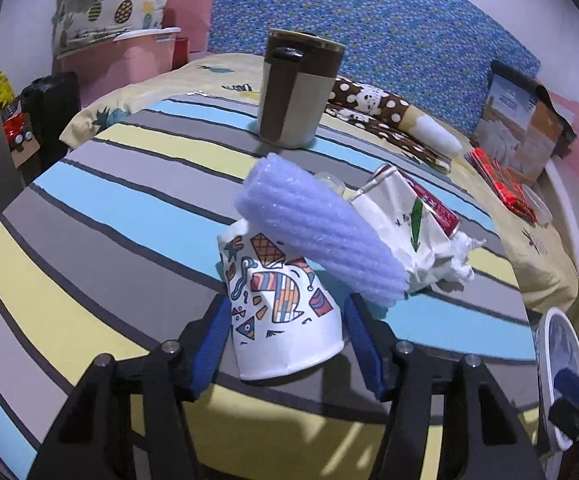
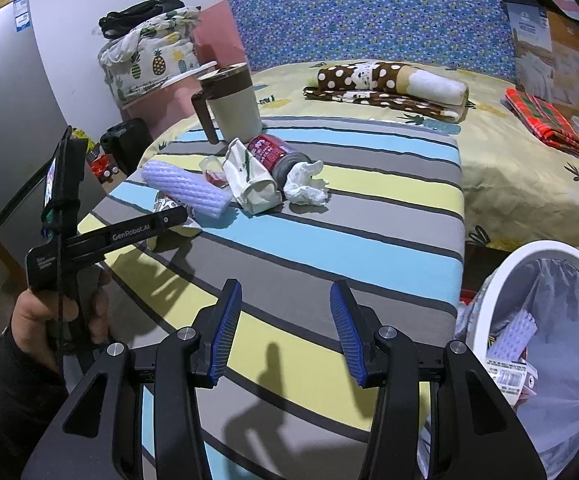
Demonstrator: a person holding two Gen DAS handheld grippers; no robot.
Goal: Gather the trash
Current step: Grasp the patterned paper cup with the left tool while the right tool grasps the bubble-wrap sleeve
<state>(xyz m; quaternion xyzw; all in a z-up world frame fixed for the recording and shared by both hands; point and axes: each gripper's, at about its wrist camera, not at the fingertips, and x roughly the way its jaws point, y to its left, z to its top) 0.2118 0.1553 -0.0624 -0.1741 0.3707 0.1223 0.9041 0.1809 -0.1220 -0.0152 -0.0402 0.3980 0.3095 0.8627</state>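
A patterned paper cup (image 1: 285, 300) lies on the striped board (image 1: 89, 240) between the jaws of my left gripper (image 1: 285, 320). The left pad is against it and a thin gap shows at the right pad, so the gripper is open. A lilac foam roll (image 1: 321, 236) rests across the cup's far end. Behind it are a crumpled white bag (image 1: 405, 232), a red can (image 2: 277, 154) and a wadded tissue (image 2: 305, 186). My right gripper (image 2: 285, 312) hangs open over the board's near edge, with nothing between its fingers.
A brown and cream mug (image 1: 297, 92) stands at the board's far edge. A white bin (image 2: 501, 280) with a grey liner holds some trash at the right, beside the board. Bedding, a rolled dotted cloth (image 2: 385, 80) and a box (image 2: 549, 48) lie beyond.
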